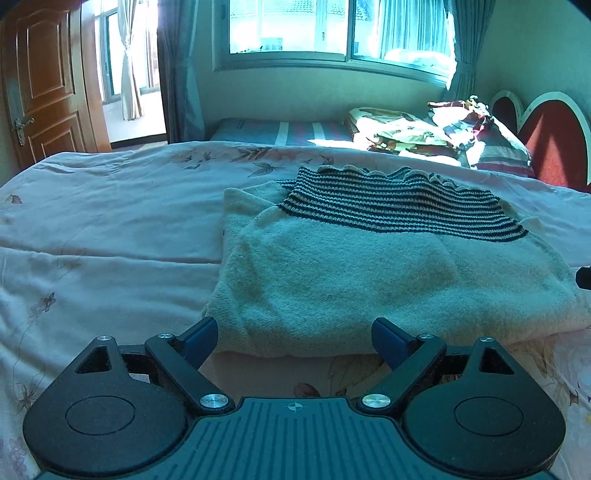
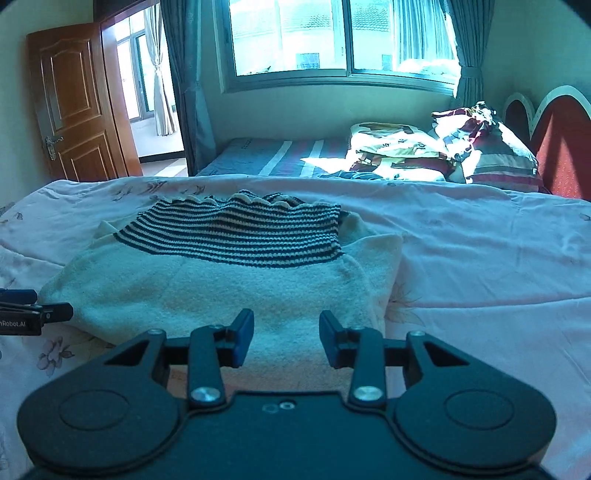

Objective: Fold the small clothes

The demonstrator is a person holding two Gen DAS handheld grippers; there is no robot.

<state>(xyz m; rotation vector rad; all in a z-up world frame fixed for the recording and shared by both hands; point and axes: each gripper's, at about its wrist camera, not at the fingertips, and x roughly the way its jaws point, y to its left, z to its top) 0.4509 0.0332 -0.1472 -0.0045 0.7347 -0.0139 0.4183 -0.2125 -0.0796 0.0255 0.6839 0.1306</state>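
Bedroom, daylight through the far window; wooden door far left. Floral bedsheet covers the near bed. Left gripper: jaws wide apart, nothing between them, at the near edge of the folded cream sweater, whose striped hem lies on its far side. Right gripper: jaws partly apart, empty, over the sweater's near right part. Pillows far right.

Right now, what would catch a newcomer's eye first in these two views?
A cream sweater with a dark striped band lies folded on the floral bedsheet, just beyond both grippers. Behind it, sunlight hits piled bedding beside a red headboard.
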